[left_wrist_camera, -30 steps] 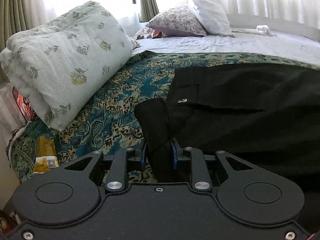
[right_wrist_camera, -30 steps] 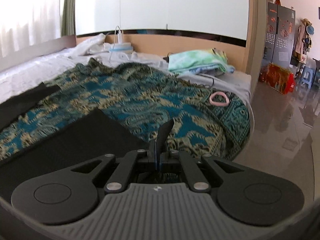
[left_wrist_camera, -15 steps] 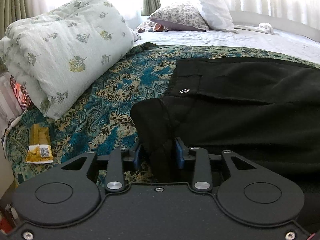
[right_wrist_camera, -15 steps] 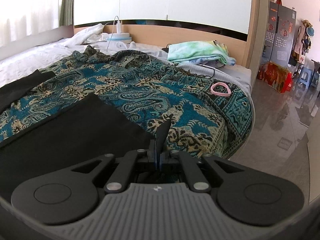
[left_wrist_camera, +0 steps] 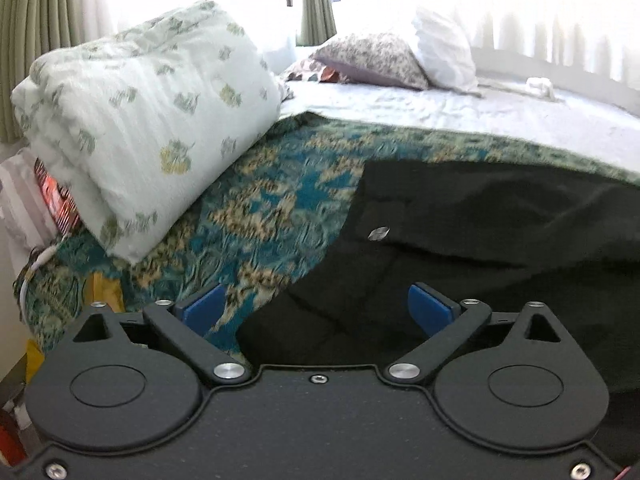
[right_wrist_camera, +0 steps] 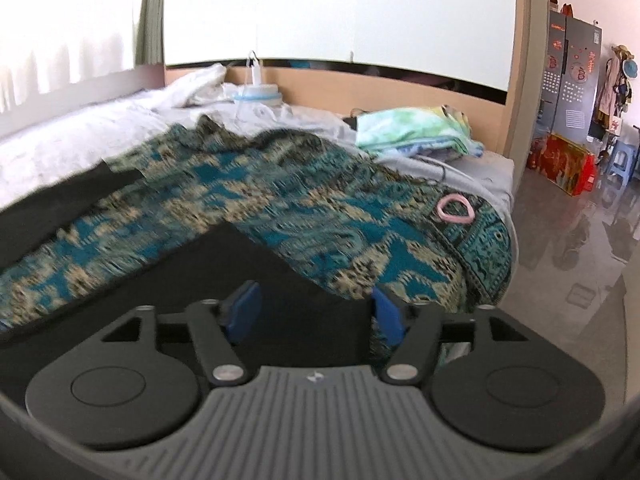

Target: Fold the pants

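Now both grippers are gaping wide, gripping nothing: the left gripper and right gripper are hovering over black pants, seemingly lying flat on the patterned bedspread.

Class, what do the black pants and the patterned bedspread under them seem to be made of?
Pants: probably a matte woven cloth, soft; it creases loosely and shows no shine, with one metal-looking button.
Bedspread: seemingly a woven or printed textile, teal and tan paisley, dull finish.

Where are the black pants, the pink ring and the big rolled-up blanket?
black pants (left_wrist_camera: 500,216): left wrist view, flat upper cloth.
pink ring (right_wrist_camera: 455,209): right wrist view, its rim.
rolled-up blanket (left_wrist_camera: 152,120): left wrist view, front face.
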Available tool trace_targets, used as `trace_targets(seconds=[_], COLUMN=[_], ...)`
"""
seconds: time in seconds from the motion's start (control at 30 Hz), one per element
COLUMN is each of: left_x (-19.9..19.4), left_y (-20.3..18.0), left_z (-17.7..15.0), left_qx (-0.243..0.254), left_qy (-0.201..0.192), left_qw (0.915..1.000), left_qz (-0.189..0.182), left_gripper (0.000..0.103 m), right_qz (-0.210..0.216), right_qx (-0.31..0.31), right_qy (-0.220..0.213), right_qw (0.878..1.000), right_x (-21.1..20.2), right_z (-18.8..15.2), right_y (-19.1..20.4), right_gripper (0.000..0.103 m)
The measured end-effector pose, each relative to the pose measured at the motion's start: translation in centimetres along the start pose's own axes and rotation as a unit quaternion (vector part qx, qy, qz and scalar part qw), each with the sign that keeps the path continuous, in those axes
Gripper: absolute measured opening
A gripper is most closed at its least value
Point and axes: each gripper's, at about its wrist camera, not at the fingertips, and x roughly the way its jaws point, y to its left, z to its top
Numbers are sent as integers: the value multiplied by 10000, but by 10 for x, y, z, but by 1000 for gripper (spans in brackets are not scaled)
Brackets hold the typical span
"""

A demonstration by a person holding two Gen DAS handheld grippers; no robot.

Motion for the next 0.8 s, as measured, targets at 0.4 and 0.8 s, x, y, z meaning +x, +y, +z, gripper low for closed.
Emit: trace_targets(seconds=[0.4,0.8], left_x=[9,103], left_y=[-14,-44], left_z=[83,141], left_qx=[-568,-1388], left_qy=[209,1681], left_qw=[9951,9731], left_qz=[-778,-749], left_gripper=[103,103], right_qz=[1174,2036], right_qx=[272,214], right_qy=[-167,205], right_qw=[9926,9786], right_x=[-50,-52], right_z=[53,87], right_y=[70,208], right_gripper=[92,103])
